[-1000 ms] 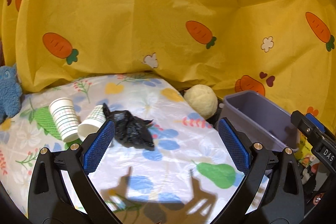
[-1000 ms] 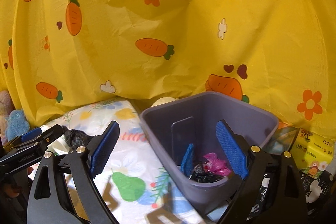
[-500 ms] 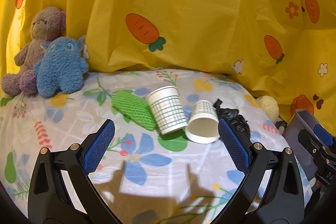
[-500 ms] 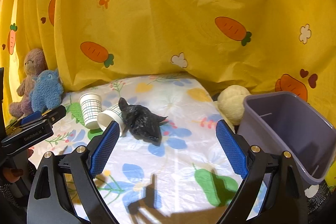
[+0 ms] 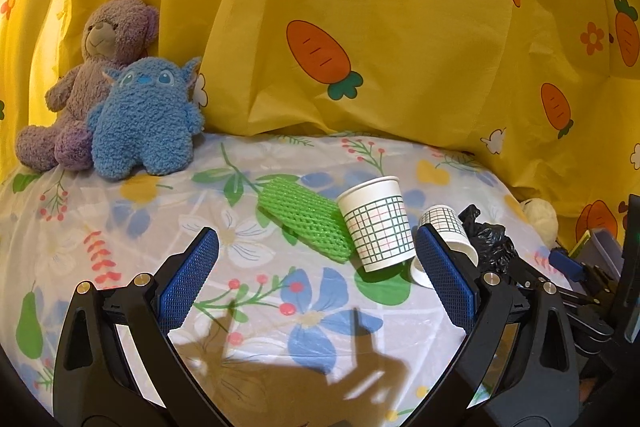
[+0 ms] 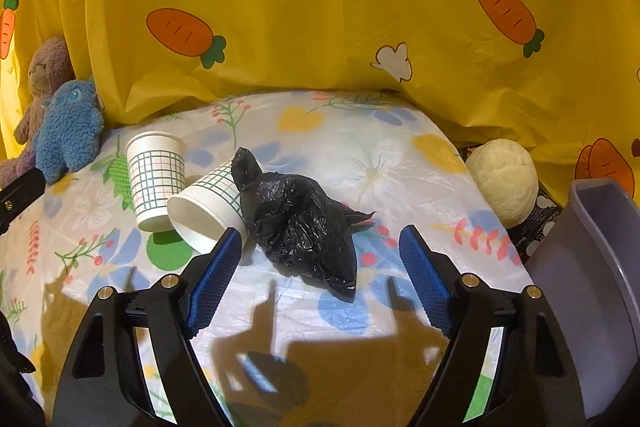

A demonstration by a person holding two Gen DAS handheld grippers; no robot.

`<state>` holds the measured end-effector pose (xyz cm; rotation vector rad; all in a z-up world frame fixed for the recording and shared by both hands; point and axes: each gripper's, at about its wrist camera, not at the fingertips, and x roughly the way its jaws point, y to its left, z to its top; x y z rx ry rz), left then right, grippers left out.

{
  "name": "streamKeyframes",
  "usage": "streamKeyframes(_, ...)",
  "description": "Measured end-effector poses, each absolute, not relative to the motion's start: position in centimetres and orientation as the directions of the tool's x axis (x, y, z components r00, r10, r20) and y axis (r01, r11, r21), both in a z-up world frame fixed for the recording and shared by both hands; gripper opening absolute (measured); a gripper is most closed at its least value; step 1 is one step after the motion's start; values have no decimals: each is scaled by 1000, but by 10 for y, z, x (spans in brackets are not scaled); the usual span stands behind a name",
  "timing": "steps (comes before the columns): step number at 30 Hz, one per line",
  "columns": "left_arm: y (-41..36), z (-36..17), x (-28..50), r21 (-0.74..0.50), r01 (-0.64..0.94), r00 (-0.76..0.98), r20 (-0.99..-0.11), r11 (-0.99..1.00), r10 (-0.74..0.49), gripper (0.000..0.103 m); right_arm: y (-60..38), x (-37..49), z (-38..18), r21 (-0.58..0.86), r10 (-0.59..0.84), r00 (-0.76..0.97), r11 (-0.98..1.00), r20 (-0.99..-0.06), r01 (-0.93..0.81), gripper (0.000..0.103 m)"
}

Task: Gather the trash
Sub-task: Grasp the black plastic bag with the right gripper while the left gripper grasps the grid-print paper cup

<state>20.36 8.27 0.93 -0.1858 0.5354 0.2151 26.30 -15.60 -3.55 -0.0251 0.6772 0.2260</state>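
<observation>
Since a second ago both views have swung away from the grey bin toward the trash on the flowered sheet (image 6: 360,147). The right view then looked into the bin, where black and pink scraps lay at the bottom; the grey bin (image 6: 592,267) is now only a rim and wall at the right edge, its inside hidden. The left view has turned from the black bag to the purple teddy bear (image 5: 100,67) and blue plush (image 5: 144,119) against the yellow carrot curtain (image 5: 360,27).

The crumpled black bag (image 6: 300,223) lies on the sheet just ahead of the right gripper (image 6: 320,267), whose fingers are apart and closing, with the near end of the bag between them but untouched. A tipped paper cup (image 6: 208,207) lies against the bag's left side, mouth toward the camera, and an upright cup (image 6: 156,179) touches it. A green foam net (image 5: 308,219) lies beside the upright cup. A cream plush ball (image 6: 504,179) sits between sheet and bin.

The left gripper (image 5: 320,275) hovers with fingers wide apart, holding nothing.
</observation>
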Motion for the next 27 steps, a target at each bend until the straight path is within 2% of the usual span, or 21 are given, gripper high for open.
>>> streamKeyframes(5,77,3,218,-131,-218,837,-536,967,116,97,-154,279,-47,71,212,722,973,-658,-221,63)
streamKeyframes(10,69,-6,235,-154,-174,831,-553,973,61,97,-155,285,-55,93,233,696,968,-679,-234,25)
streamKeyframes(13,64,-13,245,-158,-159,824,-565,974,43,97,-158,283,-53,91,235,707,968,-667,-236,11)
streamKeyframes(19,63,-24,268,-192,-143,813,-582,971,5,97,-174,266,-42,121,248,743,967,-621,-222,10)
streamKeyframes(27,62,-33,298,-200,-131,788,-615,971,-21,81,-182,249,-36,121,264,762,963,-591,-239,10)
